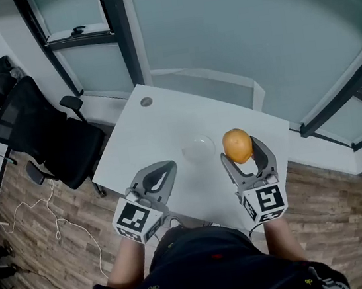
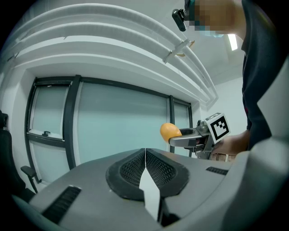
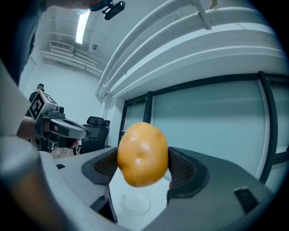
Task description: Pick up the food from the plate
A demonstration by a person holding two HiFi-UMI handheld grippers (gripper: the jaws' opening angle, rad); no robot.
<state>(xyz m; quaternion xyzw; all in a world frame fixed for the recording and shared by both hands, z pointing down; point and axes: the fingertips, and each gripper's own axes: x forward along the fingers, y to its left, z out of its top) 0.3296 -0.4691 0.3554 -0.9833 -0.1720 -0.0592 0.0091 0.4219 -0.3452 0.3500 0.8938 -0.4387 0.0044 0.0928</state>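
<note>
Table [image 1: 165, 126], white, lies beneath both sets of fingers. Left gripper [image 1: 165, 171] has its fingers pressed together on nothing; right gripper [image 1: 240, 155] hangs above the clear plate [image 3: 137, 204], which sits on the table below and just left of its fingers. Potato [image 3: 142, 154] is pinched between the right fingers, off the plate.

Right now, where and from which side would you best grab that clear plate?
The plate lies flat and shallow on the table, so its rim is the only part to pinch. Likely come in low from the person's side with the left gripper, now shut and empty, one jaw over the edge, one under; the right gripper holds the potato.
</note>
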